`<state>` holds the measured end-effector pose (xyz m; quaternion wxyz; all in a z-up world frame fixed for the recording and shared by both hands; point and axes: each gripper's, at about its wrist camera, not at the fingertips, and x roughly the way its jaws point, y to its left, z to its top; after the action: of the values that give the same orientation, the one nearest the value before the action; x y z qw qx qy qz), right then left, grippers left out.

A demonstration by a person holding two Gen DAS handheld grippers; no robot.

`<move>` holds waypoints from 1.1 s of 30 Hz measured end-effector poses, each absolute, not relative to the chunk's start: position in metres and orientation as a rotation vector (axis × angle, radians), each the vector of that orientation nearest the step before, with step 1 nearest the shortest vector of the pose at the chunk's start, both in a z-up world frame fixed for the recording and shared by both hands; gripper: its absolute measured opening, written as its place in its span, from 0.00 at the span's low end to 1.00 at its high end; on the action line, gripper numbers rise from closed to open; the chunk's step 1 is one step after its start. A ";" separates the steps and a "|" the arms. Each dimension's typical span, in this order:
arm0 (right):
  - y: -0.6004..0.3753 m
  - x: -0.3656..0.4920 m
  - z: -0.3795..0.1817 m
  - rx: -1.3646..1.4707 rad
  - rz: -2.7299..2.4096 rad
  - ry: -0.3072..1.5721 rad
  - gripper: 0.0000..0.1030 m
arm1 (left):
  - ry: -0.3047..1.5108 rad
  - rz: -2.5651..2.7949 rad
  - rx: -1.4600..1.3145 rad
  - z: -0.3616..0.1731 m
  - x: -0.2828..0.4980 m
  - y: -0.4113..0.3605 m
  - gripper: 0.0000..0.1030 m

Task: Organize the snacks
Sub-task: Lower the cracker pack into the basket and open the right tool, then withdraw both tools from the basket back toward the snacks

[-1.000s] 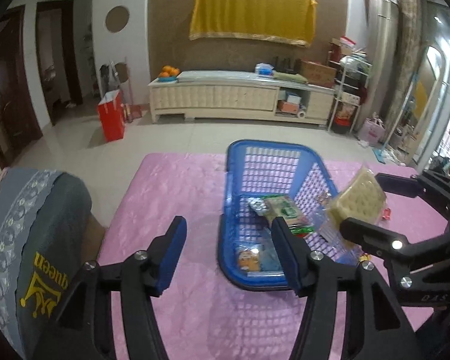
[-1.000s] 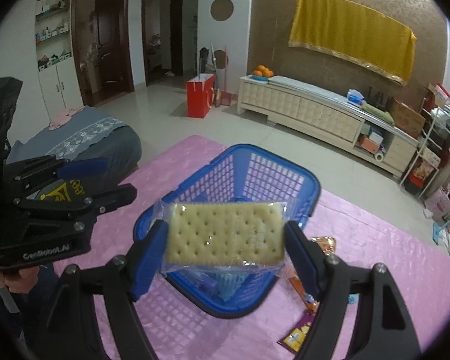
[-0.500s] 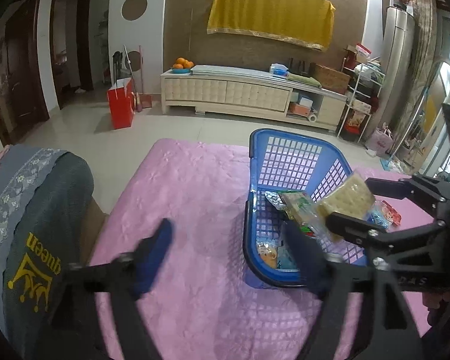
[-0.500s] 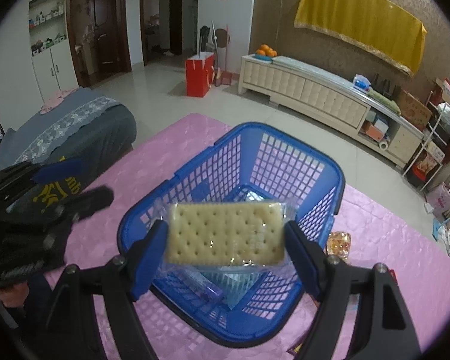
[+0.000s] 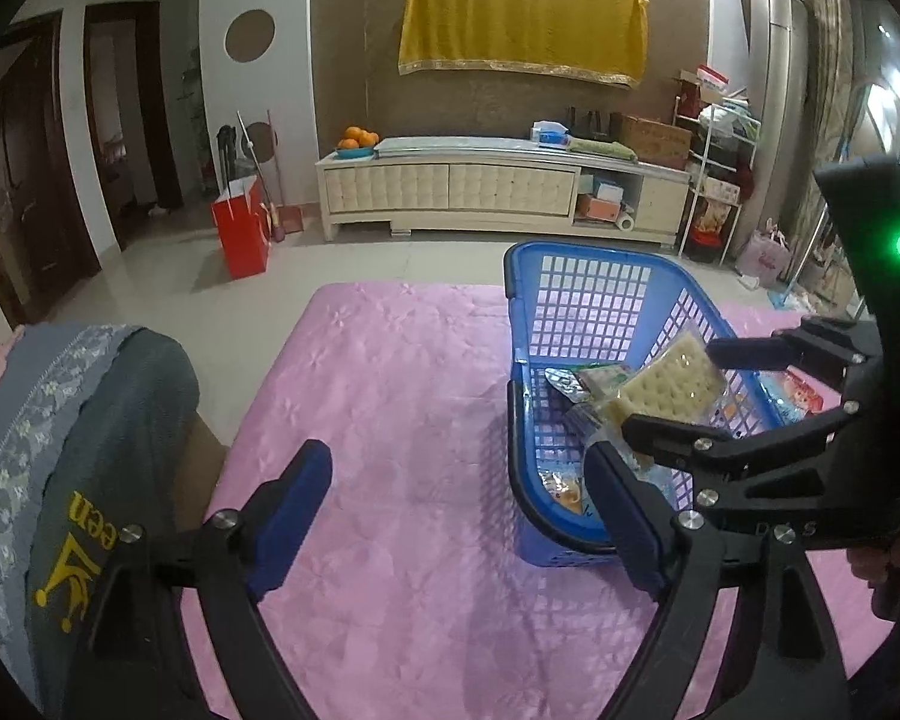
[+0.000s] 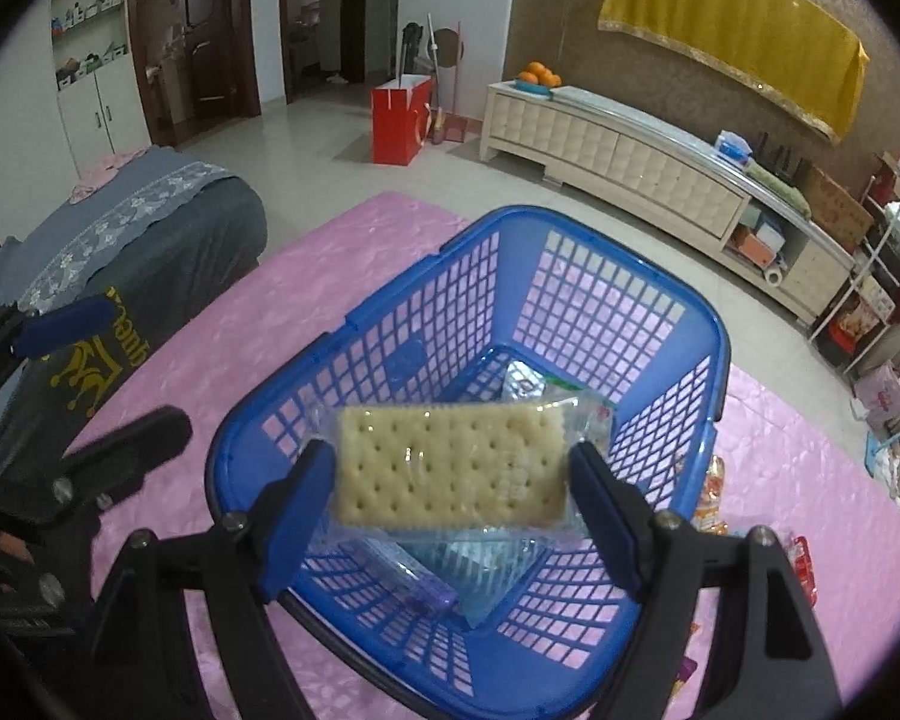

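The right gripper (image 6: 450,480) was pinching a wrapped cracker pack (image 6: 453,465) by its two short ends, and the pack hung level over the blue basket (image 6: 576,228). In the left wrist view the same pack (image 5: 669,387) was at about three o'clock, above the inside of the basket (image 5: 576,252). Some other snack packets (image 5: 594,378) already lay on the basket floor. The left gripper (image 5: 468,504) was spread wide with nothing between its jaws; its jaws had just been opening. It hung over the pink tablecloth (image 5: 390,390), just beside the basket's left wall. More snack packets (image 6: 708,498) lay on the cloth (image 6: 810,480) at about three o'clock of the basket, near its right wall.
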<state>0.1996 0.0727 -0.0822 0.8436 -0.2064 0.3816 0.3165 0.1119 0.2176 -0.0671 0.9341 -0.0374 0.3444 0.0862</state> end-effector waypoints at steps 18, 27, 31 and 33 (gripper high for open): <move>0.009 0.175 -0.038 -0.430 0.541 0.685 0.92 | 0.641 0.107 -0.092 -0.041 0.097 0.185 0.83; -0.060 0.151 -0.008 -0.347 0.512 0.625 0.93 | 0.593 0.005 -0.035 -0.013 0.094 0.120 0.88; -0.088 0.145 -0.005 -0.327 0.490 0.615 0.94 | 0.594 -0.038 -0.024 -0.007 0.097 0.088 0.93; -0.103 0.144 -0.005 -0.309 0.474 0.617 0.94 | 0.597 -0.059 -0.020 -0.007 0.099 0.073 0.94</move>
<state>0.1437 -0.1026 -0.0049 0.9136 -0.1499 0.2998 0.2303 0.0993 0.0727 -0.0069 0.9553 -0.0100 0.2940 -0.0292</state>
